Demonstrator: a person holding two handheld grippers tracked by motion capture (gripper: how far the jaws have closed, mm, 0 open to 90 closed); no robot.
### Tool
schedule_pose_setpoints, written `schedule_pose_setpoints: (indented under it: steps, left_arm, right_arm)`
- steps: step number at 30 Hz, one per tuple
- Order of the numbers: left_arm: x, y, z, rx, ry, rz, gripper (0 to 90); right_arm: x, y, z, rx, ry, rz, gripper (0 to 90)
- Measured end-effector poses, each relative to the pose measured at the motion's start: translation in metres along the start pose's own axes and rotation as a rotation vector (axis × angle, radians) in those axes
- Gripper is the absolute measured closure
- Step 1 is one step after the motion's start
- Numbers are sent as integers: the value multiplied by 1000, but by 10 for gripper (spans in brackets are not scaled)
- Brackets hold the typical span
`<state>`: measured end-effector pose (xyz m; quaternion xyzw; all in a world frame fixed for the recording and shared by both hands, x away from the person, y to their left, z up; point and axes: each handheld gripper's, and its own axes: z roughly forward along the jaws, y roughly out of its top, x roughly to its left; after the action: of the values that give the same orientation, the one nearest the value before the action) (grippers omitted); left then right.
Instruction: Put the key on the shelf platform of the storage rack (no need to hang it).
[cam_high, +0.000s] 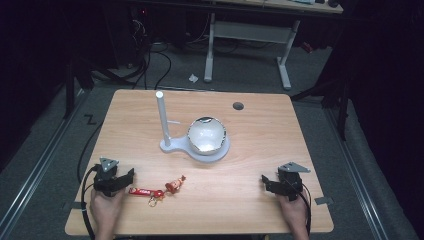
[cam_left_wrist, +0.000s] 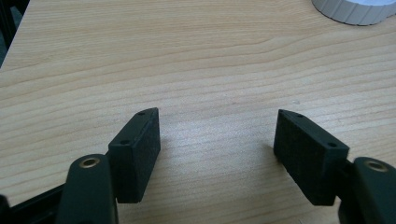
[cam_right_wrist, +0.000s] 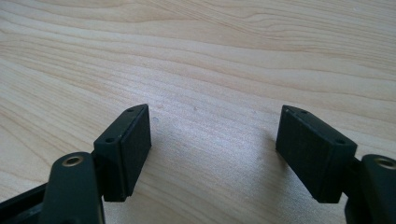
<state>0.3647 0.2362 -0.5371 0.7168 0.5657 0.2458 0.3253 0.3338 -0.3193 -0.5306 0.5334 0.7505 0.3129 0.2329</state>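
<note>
keychain (cam_high: 150, 192) red, poss. gold ring | stand (cam_high: 172, 145) white | table (cam_high: 260, 140) lt wood grain | tongs (cam_left_wrist: 217, 154) blk

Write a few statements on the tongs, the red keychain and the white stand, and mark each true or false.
1. Both tongs are open with nothing between their jaws. True: left tongs, right tongs.
2. The red keychain lies nearer the right tongs. False: it lies just beside the left tongs.
3. The white stand holds an upright post and a shiny bowl. True.
4. The keychain hangs from the post. False: it lies flat on the table.
</note>
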Motion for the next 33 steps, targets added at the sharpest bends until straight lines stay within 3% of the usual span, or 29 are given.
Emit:
schedule_pose_setpoints:
  steps: [29, 33]
  left_arm:
    - [0, 0, 0, 2, -11, 4, 296]
    - [1, 0, 0, -2, -20, -11, 295]
  right_arm:
    - [0, 0, 0, 0, 1, 0, 268]
    - [0, 0, 0, 0, 2, 0, 267]
